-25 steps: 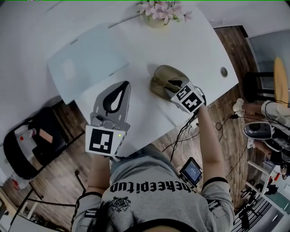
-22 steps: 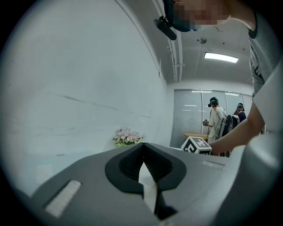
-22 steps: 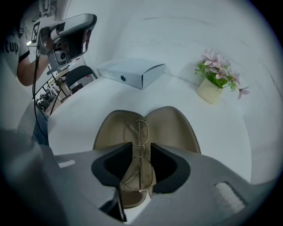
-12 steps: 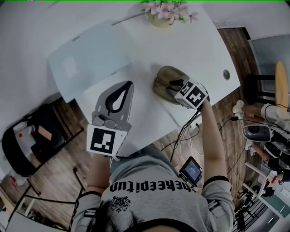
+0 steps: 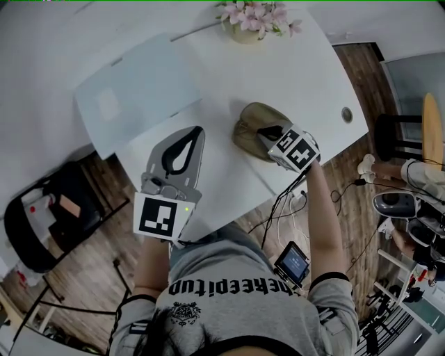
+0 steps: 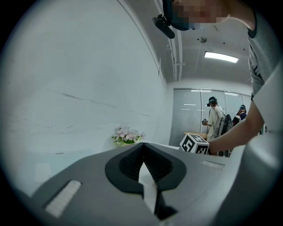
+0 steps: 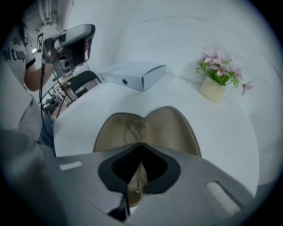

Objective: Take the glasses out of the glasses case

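Note:
The tan glasses case [image 5: 247, 126] lies open on the white table [image 5: 306, 66], its two halves spread [image 7: 173, 128]. Thin wire-framed glasses [image 7: 135, 129] rest in its middle. My right gripper [image 5: 264, 132] points steeply down into the case. Its jaws have just been closing, and they now stand shut on the wire frame [image 7: 140, 145]. My left gripper [image 5: 198, 129] hovers level over the table to the left of the case, apart from it. It is shut with nothing between its pads [image 6: 143, 146].
A pot of pink flowers [image 5: 248, 19] stands at the table's far edge. A flat white box [image 5: 135, 90] lies at the back left. A cable hole [image 5: 346, 115] sits near the right edge. A black chair [image 5: 38, 222] stands off the table, left.
The right gripper's jaws have closed over the open case, taking hold of the glasses frame. Neither hand has shifted; the left gripper looks the same.

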